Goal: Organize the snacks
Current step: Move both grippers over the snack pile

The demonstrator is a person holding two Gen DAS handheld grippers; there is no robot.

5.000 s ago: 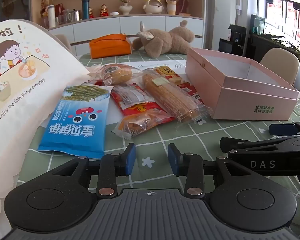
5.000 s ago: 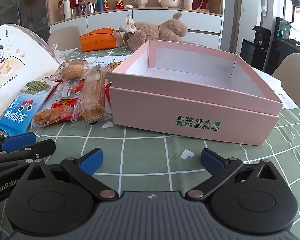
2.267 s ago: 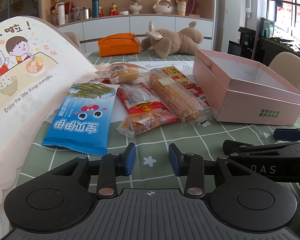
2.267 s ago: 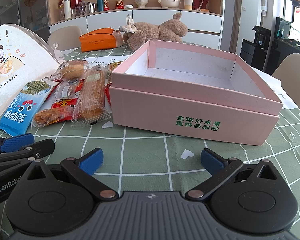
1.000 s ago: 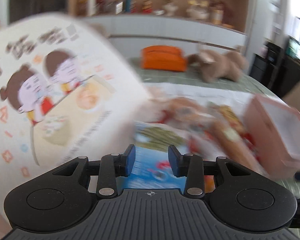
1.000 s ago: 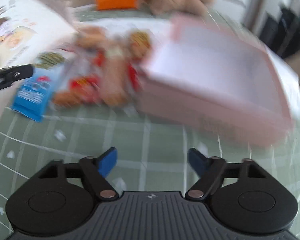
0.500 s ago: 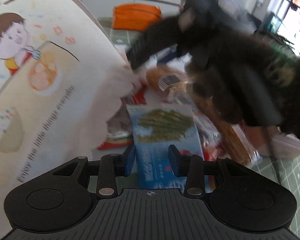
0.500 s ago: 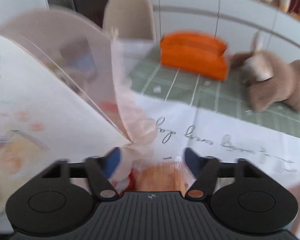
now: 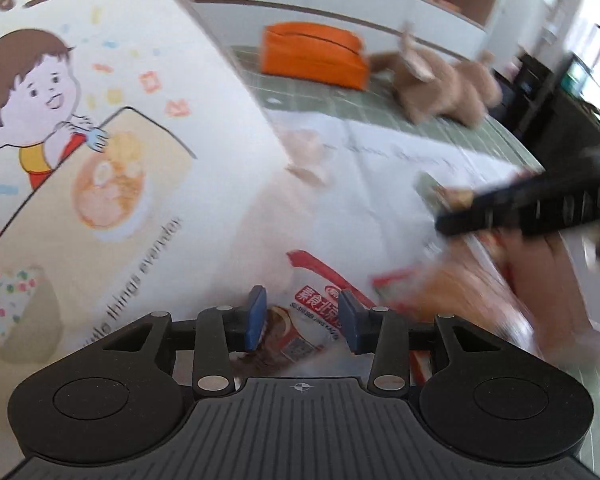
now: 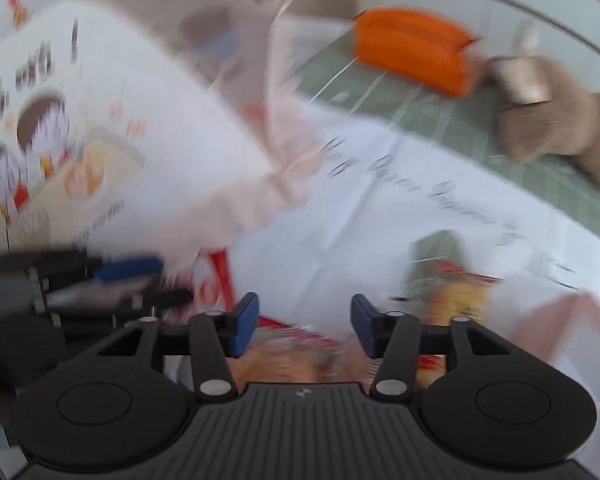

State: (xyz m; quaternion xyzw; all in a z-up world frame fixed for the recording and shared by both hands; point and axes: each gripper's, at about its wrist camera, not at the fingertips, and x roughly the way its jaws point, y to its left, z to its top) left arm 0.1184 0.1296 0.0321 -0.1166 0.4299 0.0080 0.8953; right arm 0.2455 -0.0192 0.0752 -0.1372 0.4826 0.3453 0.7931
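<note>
My left gripper point(image 9: 302, 326) is open, low over a red and white snack packet point(image 9: 312, 328) that lies between its fingers. My right gripper point(image 10: 304, 330) is open over a blurred orange bun packet point(image 10: 284, 360); its dark body crosses the right of the left wrist view point(image 9: 540, 204). The left gripper shows at the left of the right wrist view point(image 10: 112, 280). More wrapped snacks point(image 9: 440, 292) lie to the right, blurred. The pink box edge point(image 10: 560, 320) shows at lower right.
A large white printed bag point(image 9: 80, 160) stands at the left, close to both grippers. An orange pouch point(image 9: 312, 56) and a brown plush toy point(image 9: 440, 80) lie at the far side of the green checked tablecloth. A white printed sheet point(image 10: 400, 200) lies under the snacks.
Both grippers have swung fast from the table's front to the snack pile by the white bag. The right gripper's fingers have narrowed. The left gripper now straddles the red and white packet.
</note>
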